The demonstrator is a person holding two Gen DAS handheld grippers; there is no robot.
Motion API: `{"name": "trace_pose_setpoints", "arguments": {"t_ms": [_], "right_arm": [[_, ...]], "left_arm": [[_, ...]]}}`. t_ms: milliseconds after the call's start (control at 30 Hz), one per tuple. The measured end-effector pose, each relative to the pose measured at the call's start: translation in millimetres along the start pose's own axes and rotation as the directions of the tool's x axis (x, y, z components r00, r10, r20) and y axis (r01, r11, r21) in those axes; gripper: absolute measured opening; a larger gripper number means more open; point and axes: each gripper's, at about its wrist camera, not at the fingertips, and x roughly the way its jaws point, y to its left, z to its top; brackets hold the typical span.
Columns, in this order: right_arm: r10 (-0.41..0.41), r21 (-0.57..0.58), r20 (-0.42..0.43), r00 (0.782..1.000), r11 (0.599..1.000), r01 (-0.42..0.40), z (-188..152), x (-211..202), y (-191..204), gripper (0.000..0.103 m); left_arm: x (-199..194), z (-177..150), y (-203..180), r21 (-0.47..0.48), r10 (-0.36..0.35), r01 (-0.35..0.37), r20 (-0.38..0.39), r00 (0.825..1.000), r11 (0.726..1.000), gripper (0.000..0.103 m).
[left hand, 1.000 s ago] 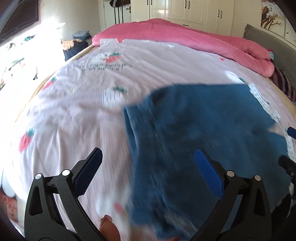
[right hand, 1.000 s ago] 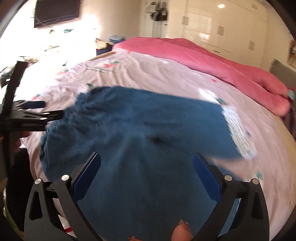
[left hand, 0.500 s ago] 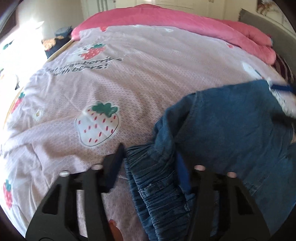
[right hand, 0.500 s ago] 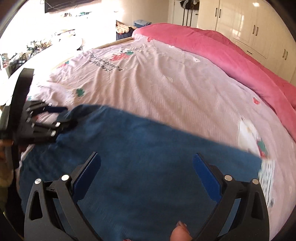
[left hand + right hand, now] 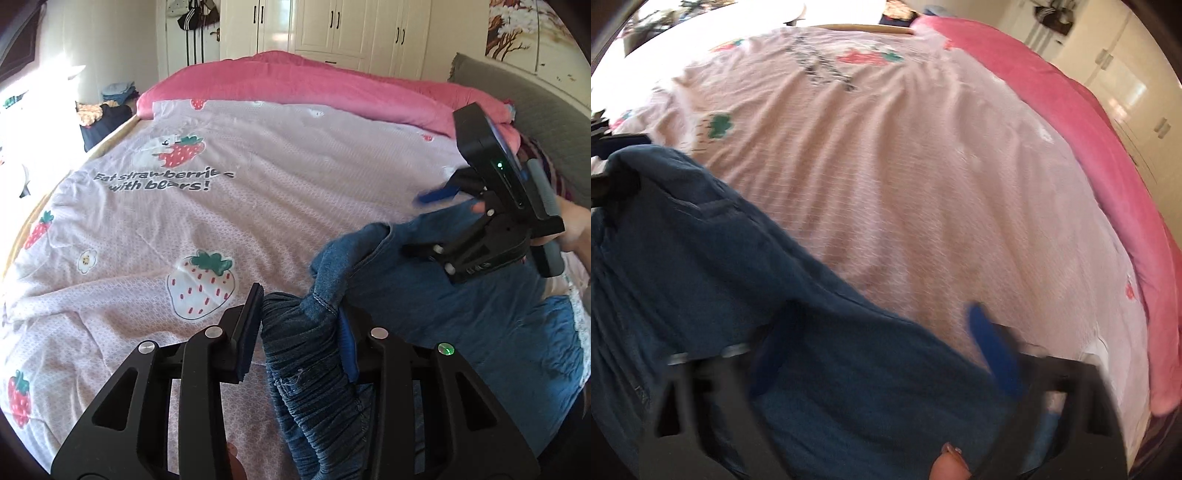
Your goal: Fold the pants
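- A bedroom: a bed under a pale quilt (image 5: 280,192) printed with strawberries, a pink blanket (image 5: 295,85) along its far edge, white wardrobes (image 5: 351,29) behind.
- The left gripper (image 5: 301,332) is closing, its blue pads already squeezing the gathered waistband of the blue pants (image 5: 480,314), which lie bunched at the near side of the quilt.
- The right gripper (image 5: 882,354) is closing too, blurred, with denim between its pads; whether they press yet cannot be told.
- Judged step: taking hold of the waist for the first fold.
- Next likely needs both grips firm, then lifting and spreading the cloth flat.
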Motion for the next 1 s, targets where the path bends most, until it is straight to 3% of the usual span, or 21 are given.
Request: {"name": "trace_pose_setpoints", "arguments": {"t_ms": [33, 67, 133, 333, 467, 567, 800, 1000], "right_arm": [[0.019, -0.001, 0.004, 1.000, 1.000, -0.019, 0.6, -2.5, 0.9, 0.018], [0.009, -0.012, 0.010, 1.000, 1.000, -0.009, -0.7, -6.6, 4.1, 0.010], [-0.005, -0.007, 0.034, 0.999, 1.000, 0.006, -6.1, -19.0, 7.8, 0.005], [-0.071, 0.035, 0.140, 0.988, 0.997, 0.067, -30.9, -81.3, 23.2, 0.003], [-0.109, 0.059, 0.201, 0.974, 0.993, 0.099, -48.0, -121.3, 46.0, 0.003], [-0.078, 0.148, 0.220, 0.972, 0.988, 0.046, -67.1, -146.8, 59.1, 0.003], [-0.018, 0.190, 0.268, 0.963, 0.981, -0.034, -119.5, -170.4, 121.2, 0.003], [0.048, 0.244, 0.273, 0.961, 0.963, -0.117, -161.3, -159.3, 162.0, 0.003]], "left_arm": [[-0.2, -0.1, -0.5, 0.003, 0.005, -0.005, 0.004, 1.000, 1.000, 0.029], [-1.1, -0.4, -0.6, 0.004, 0.006, -0.006, 0.008, 1.000, 1.000, 0.029], [-5.6, -0.6, -0.3, 0.001, 0.004, -0.004, 0.022, 1.000, 1.000, 0.029], [-25.8, -3.3, -2.6, 0.022, -0.013, 0.011, 0.079, 0.997, 1.000, 0.029], [-50.7, -11.1, -15.2, 0.102, -0.036, 0.020, 0.153, 0.988, 0.995, 0.029], [-67.7, -18.5, -21.1, 0.142, -0.064, 0.035, 0.204, 0.977, 0.989, 0.029], [-105.1, -60.0, -36.8, 0.194, -0.079, 0.028, 0.257, 0.963, 0.981, 0.030], [-119.0, -108.3, -42.2, 0.235, -0.086, 0.034, 0.216, 0.973, 0.971, 0.031]]}}
